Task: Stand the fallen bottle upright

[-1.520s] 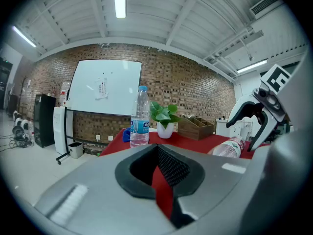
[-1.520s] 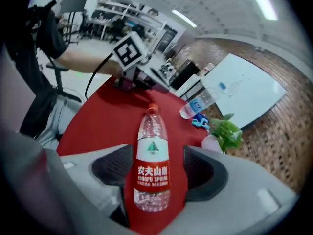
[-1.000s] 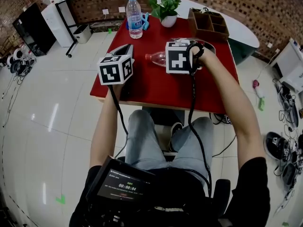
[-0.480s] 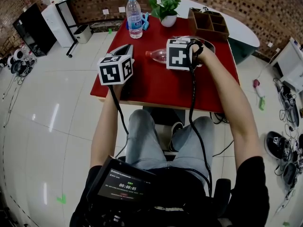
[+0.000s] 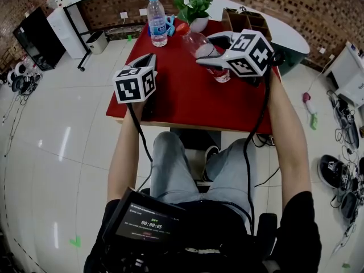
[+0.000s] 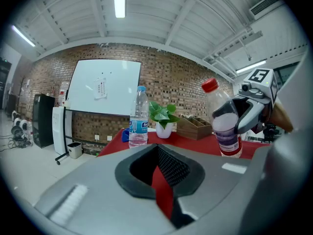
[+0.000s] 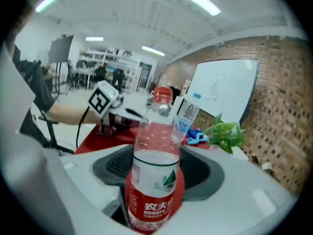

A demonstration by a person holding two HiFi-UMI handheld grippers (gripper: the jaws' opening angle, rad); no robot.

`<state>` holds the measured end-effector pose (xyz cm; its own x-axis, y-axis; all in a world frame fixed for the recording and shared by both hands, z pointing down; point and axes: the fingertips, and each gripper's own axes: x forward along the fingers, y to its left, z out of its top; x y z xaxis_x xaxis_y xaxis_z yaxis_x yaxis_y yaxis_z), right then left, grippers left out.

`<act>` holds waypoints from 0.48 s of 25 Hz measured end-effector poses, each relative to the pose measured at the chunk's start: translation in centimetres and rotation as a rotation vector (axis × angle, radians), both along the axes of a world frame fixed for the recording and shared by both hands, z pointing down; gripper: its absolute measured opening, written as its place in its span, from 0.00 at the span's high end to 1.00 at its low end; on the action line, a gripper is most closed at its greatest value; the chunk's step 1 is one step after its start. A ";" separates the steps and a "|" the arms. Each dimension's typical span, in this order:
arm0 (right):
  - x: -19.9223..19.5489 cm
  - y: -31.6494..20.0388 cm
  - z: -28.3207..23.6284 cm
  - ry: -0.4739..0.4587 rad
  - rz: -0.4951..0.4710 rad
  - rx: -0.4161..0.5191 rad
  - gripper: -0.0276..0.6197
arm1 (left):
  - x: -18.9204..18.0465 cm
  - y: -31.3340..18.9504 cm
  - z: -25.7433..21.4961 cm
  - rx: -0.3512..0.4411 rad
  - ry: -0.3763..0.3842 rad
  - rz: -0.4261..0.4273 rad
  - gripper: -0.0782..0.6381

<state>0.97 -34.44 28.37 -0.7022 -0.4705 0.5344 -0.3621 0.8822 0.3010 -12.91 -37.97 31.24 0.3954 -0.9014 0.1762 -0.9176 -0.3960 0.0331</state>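
Observation:
The clear bottle (image 5: 203, 49) with a red cap and red label is off the red table (image 5: 182, 104), held tilted with its cap toward the far left. My right gripper (image 5: 209, 54) is shut on its body; in the right gripper view the bottle (image 7: 156, 165) stands up between the jaws. From the left gripper view the same bottle (image 6: 222, 124) leans slightly in the right gripper (image 6: 247, 112), its base low over the table. My left gripper (image 5: 150, 58) hovers over the table's left edge, jaws together, holding nothing.
A blue-labelled water bottle (image 5: 157, 20) stands upright at the far left of the table, with a blue item beside it. A potted plant (image 5: 194, 9) and a wooden organiser (image 5: 244, 20) sit along the far edge. The table's front edge is near my knees.
The bottle lay on the table a second ago. My right gripper has lifted it and swung it toward upright, cap up. The left gripper has stayed put.

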 end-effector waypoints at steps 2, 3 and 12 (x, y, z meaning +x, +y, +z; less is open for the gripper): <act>1.0 0.6 -1.5 -0.202 0.024 -0.040 0.49 | 0.0 0.0 0.0 -0.001 -0.001 -0.001 0.88; 1.6 0.8 -2.0 -0.287 0.036 -0.055 0.49 | 0.0 0.0 0.0 -0.002 -0.001 0.000 0.88; 5.2 3.0 -2.5 -0.573 0.020 0.037 0.49 | 0.0 -0.1 0.0 -0.001 -0.002 -0.007 0.88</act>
